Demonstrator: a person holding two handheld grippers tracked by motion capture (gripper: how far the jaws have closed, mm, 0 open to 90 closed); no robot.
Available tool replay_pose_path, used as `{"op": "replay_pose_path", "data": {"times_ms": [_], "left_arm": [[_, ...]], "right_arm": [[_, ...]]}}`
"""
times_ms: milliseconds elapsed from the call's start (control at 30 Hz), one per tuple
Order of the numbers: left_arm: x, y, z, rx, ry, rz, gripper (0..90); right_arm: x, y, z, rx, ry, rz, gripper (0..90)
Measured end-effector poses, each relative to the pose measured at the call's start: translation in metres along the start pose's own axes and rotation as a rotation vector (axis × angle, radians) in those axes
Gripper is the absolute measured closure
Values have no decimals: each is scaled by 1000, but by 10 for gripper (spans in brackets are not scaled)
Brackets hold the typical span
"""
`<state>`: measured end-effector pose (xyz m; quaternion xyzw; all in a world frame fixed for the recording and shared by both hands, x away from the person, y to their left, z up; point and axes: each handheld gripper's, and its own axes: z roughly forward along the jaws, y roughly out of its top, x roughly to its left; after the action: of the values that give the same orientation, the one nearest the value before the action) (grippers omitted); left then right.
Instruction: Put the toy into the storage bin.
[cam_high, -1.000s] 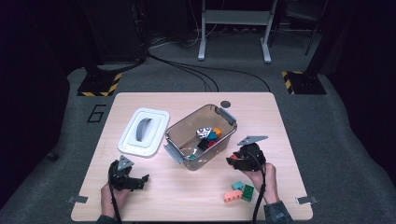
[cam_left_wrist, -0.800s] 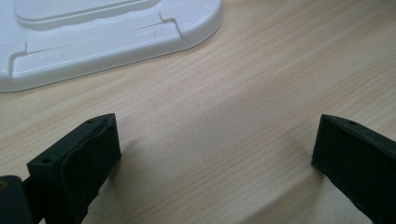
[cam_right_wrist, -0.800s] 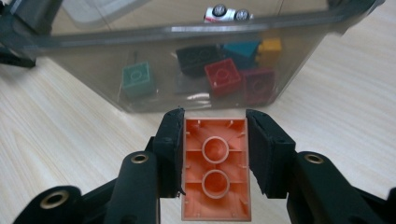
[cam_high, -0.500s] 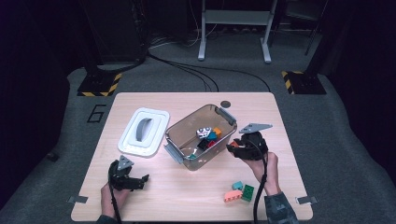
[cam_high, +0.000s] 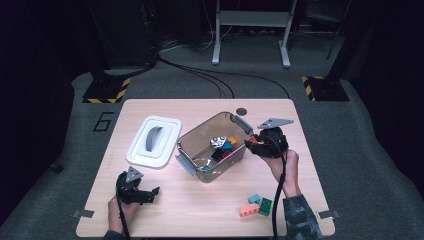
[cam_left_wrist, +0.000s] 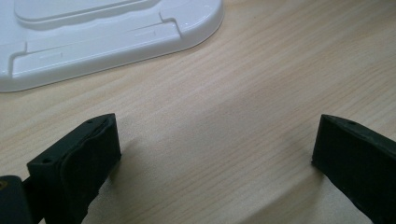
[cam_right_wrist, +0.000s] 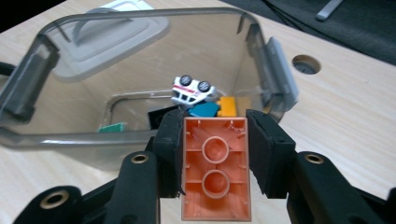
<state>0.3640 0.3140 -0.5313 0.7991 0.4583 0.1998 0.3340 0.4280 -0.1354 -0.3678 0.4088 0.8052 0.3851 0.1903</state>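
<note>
My right gripper is shut on an orange brick, whose hollow underside faces the camera. It hangs at the right rim of the clear plastic bin, seen there as the right gripper with the brick's orange tip showing. Inside the bin lie an overturned white toy car, a teal brick, a yellow-orange brick and a green piece. My left gripper rests low on the table at the front left; its jaws stand wide apart over bare wood with nothing between them.
The bin's white lid lies flat left of the bin, its edge also close ahead of the left gripper as the lid. Teal, green and salmon bricks lie near the table's front right. A round hole sits behind the bin.
My right gripper has risen from the table with the orange brick and moved forward to the bin's right rim. The left gripper has stayed put.
</note>
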Motion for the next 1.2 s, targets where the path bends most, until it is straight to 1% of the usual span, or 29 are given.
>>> {"op": "replay_pose_path", "data": {"times_ms": [100,233,300,467,533,600,700,767,800,833,867,1067,1100,1133,1167,1200], "left_arm": [[0,0,0,2,-2,0,8],[0,0,0,1,-2,0,8],[0,0,0,4,-4,1,8],[0,0,0,0,0,-1,8],[0,0,0,-1,0,-1,8],[0,0,0,4,-4,1,8],[0,0,0,-1,0,-2,8],[0,0,0,-1,0,-3,8],[0,0,0,4,-4,1,8],[0,0,0,4,-4,1,8],[0,0,0,4,-4,1,8],[0,0,0,4,-4,1,8],[0,0,0,-4,-1,-4,8],[0,0,0,4,-4,1,8],[0,0,0,-1,0,0,8],[0,0,0,4,-4,1,8]], "right_arm": [[-3,5,3,-2,-15,-6,585],[-5,10,6,-4,-17,-6,585],[-5,15,11,-7,-17,-6,585],[-2,22,20,3,-12,-15,585],[1,25,23,7,0,-24,585],[6,27,27,5,11,-42,585],[16,30,32,8,30,-50,585],[22,31,35,12,46,-60,585],[25,32,37,13,55,-57,585],[28,32,39,15,65,-72,584],[31,32,40,20,74,-68,585],[48,33,51,35,124,-86,584],[51,32,52,43,131,-80,584],[54,32,54,45,136,-87,584],[56,31,56,50,141,-97,584],[59,31,58,56,147,-94,584]]}}
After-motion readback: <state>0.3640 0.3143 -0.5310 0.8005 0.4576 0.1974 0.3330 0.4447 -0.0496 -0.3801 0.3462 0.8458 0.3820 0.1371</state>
